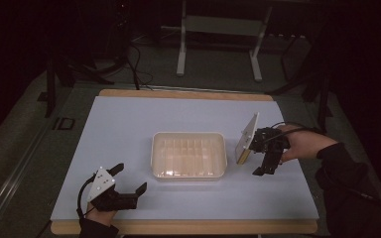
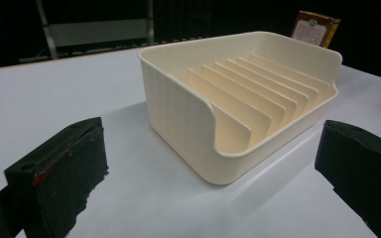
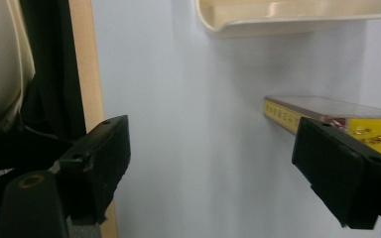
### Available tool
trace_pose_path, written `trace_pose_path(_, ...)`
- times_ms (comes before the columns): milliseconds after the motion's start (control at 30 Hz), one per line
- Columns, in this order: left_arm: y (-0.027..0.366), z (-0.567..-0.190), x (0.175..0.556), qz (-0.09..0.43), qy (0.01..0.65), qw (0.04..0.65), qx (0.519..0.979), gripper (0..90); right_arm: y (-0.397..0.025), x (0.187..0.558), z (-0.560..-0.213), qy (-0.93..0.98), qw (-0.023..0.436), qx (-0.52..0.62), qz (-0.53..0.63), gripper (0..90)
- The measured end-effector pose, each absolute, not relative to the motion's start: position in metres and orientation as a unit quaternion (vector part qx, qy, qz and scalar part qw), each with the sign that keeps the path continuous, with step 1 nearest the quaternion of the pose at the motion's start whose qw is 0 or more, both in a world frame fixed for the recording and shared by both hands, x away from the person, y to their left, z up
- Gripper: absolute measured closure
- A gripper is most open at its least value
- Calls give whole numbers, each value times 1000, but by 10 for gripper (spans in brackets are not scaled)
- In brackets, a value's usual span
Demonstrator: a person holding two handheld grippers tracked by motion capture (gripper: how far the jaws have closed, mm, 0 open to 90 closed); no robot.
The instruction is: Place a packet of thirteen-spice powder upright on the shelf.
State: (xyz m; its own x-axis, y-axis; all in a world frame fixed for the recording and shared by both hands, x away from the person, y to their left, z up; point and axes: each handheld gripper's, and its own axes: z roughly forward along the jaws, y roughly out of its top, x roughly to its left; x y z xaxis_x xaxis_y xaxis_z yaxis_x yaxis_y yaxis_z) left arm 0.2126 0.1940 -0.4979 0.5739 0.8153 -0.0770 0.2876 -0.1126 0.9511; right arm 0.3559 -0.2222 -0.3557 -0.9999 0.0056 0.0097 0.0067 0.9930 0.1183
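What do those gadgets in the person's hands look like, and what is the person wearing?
Each hand-held gripper, left and right, is black with two blocky black jaws. A pale grey three-cornered plate sits on top, and a black cable trails from it. The person wears dark sleeves.

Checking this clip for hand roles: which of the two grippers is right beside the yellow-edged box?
The right gripper, open, with the box standing next to one jaw, right of the cream rack. The left gripper rests open near the table's front edge, far from it.
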Motion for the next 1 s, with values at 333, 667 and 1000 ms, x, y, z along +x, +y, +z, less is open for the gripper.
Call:
trace_pose_path(333, 190, -498, 211, 244, 381, 542, 709, 0, -224, 382, -338, -998, -15, -18, -62, 151)
trace_pose_path(667, 190, -497, 209, 246, 375, 544, 709, 0, -228, 406, -336, -997, -28, -35, -61, 154)
trace_pose_path(1000, 191, -496, 206, 248, 372, 546, 708, 0, -228, 422, -344, -996, -52, -20, -64, 157)
